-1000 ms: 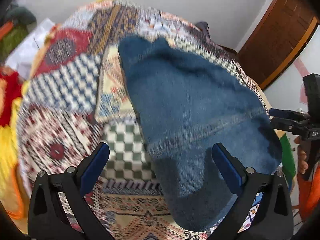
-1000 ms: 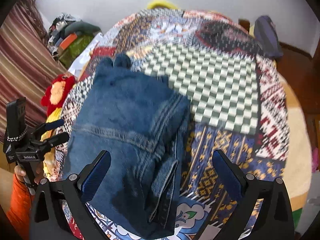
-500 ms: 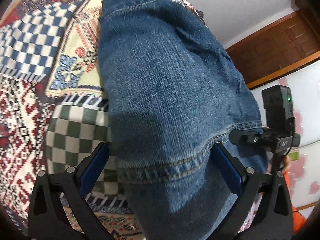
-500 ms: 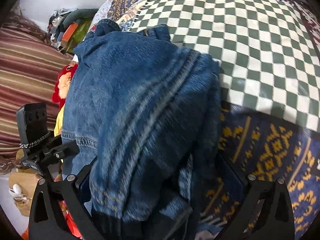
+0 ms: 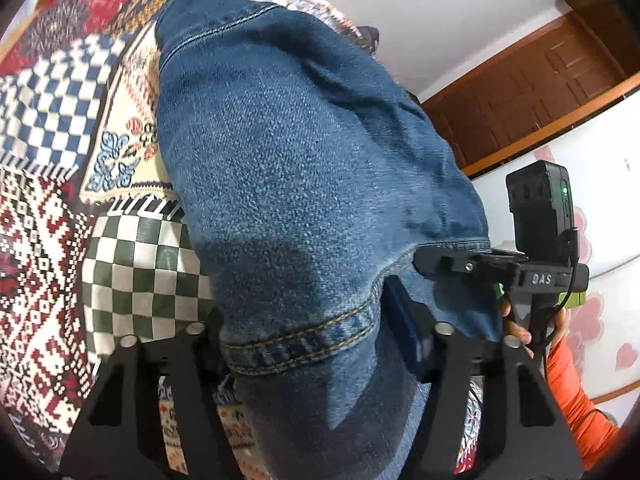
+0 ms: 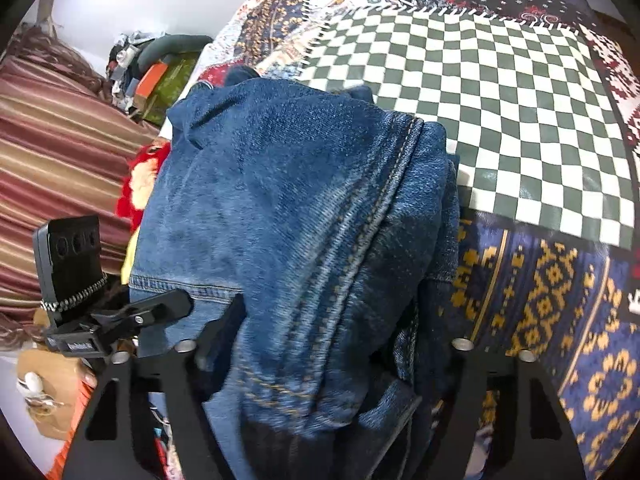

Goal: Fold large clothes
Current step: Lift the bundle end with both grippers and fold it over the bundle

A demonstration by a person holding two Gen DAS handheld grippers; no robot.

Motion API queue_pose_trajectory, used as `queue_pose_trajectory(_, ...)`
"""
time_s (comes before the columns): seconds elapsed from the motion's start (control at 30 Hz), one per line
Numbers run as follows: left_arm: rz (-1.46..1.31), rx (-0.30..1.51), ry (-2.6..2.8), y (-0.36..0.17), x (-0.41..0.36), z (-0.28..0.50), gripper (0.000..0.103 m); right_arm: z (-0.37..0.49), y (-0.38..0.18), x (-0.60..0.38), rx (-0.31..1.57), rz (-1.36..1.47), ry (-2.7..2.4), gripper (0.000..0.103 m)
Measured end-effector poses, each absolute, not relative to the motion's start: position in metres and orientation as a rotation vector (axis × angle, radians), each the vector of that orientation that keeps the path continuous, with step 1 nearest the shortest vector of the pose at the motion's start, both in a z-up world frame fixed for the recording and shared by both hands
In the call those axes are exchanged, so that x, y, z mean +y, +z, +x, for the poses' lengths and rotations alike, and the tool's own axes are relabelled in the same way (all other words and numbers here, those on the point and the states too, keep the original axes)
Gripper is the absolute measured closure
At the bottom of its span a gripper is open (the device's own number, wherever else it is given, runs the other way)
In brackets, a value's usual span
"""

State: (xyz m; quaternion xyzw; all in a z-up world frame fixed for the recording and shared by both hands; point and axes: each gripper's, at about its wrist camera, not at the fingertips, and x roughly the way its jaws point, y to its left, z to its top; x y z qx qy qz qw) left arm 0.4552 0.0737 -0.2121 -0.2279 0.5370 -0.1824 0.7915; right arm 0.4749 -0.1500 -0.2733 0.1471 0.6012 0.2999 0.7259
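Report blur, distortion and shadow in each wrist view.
Left wrist: fisheye bends the door frame; quilt smeared top left; shadow on the near jeans. Right wrist: checks bulge, dark vignette corners, denim hem soft near the fingers.

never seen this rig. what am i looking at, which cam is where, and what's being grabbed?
No robot: a person holds a two-finger tool in each hand, each with a fisheye camera looking along its fingers. One picture is from the left tool, the other from the right tool; each also shows the other tool off to the side. Folded blue jeans lie on a patchwork bedspread. Both tools' jaws have just been closing, with the near end of the jeans between them, one on each side.
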Motion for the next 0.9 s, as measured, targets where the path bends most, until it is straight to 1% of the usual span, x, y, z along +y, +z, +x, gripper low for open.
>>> queue_pose_trajectory(0.03, -0.483, 1.147, -0.39, -0.207, 0.072, 0.453, 0.045, 0.472, -0.267, -0.15, 1.323, 0.327, 0.667, 0.044)
queue_pose_trajectory(0.07, -0.479, 1.134, -0.386, -0.2, 0.071, 0.449, 0.046, 0.47, -0.263, -0.151, 1.321, 0.329, 0.673, 0.047)
queue_pose_trajectory(0.1, -0.473, 1.125, -0.382, -0.193, 0.071, 0.445, 0.047, 0.467, -0.257, -0.152, 1.317, 0.336, 0.671, 0.053)
queue_pose_trajectory(0.13, -0.47, 1.114, -0.38, -0.187, 0.072, 0.442, 0.048, 0.463, -0.252, -0.152, 1.314, 0.346, 0.677, 0.056)
queue_pose_trajectory(0.37, -0.445, 1.012, -0.381, -0.132, 0.082, 0.408, 0.049, 0.431, -0.195, -0.131, 1.216, 0.296, 0.713, 0.059)
queue_pose_trajectory(0.63, -0.422, 0.884, -0.344, -0.075, 0.14, 0.359, 0.049, 0.398, -0.129, -0.081, 1.086, 0.217, 0.785, 0.059)
queue_pose_trajectory(0.77, -0.429, 0.879, -0.311, -0.074, 0.169, 0.347, 0.049, 0.387, -0.121, -0.047, 1.079, 0.188, 0.812, 0.059)
queue_pose_trajectory(0.9, -0.451, 0.896, -0.278, -0.091, 0.202, 0.335, 0.049, 0.384, -0.134, -0.013, 1.114, 0.165, 0.835, 0.059)
